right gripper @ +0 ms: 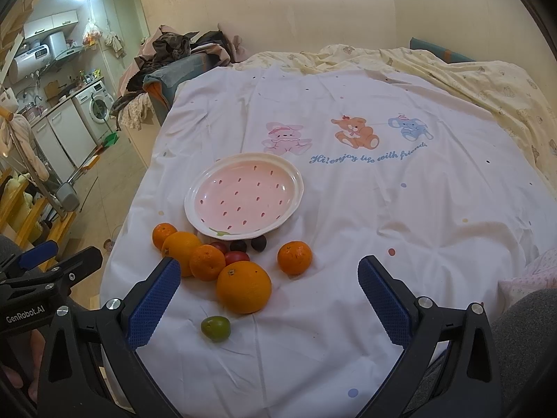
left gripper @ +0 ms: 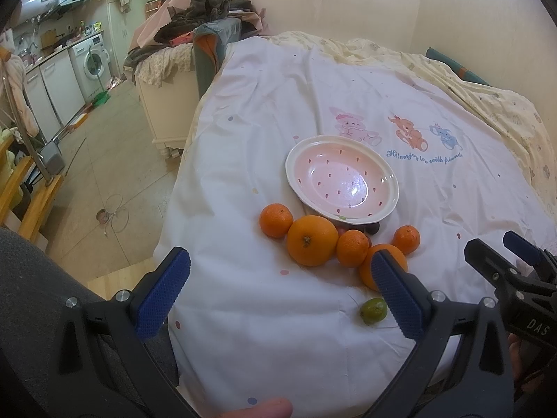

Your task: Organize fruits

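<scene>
Both grippers, left gripper (left gripper: 278, 292) and right gripper (right gripper: 268, 299), spread apart, white bedsheet (right gripper: 348, 209), kitchen (left gripper: 69, 52) beyond

- It is a small lived-in home, with bedroom and kitchen sharing one open room.
- A bed (right gripper: 348, 209) carries a white sheet printed with cartoon animals.
- Clothes (left gripper: 195, 17) lie heaped beside it.
- A washing machine (left gripper: 91, 60), white cabinets (right gripper: 66, 136) and a wall-hung water heater (right gripper: 31, 57) line the kitchen side.
</scene>
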`<state>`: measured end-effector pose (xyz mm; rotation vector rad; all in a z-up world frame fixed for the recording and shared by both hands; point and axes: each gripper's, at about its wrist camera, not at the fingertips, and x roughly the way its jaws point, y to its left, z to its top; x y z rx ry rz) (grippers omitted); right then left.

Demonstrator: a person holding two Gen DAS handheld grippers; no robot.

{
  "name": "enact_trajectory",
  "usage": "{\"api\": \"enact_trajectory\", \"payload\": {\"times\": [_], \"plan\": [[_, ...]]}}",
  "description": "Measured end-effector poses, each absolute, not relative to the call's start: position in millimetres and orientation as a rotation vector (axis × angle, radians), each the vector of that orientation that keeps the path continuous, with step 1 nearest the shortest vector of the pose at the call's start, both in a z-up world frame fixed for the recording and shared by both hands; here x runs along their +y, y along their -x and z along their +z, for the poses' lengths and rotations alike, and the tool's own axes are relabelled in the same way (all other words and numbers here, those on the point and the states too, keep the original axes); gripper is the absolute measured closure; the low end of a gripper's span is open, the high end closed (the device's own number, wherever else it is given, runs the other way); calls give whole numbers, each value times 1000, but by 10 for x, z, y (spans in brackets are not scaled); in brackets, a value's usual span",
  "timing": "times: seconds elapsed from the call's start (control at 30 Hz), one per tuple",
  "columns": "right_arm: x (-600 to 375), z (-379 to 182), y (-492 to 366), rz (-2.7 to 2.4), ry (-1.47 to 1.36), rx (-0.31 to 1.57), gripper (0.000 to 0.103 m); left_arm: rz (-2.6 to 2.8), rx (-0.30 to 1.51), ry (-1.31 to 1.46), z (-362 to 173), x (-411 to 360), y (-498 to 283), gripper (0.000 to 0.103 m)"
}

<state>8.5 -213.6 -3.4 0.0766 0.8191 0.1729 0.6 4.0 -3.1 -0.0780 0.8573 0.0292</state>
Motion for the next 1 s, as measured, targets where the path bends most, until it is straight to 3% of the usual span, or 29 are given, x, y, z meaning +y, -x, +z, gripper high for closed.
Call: {"api": "enact_trajectory", "payload": {"times": [1.0], "plan": [[-2131, -30, -81, 174, -78, 819, 0, 27, 864, 79, -82, 59, -14, 1]]}}
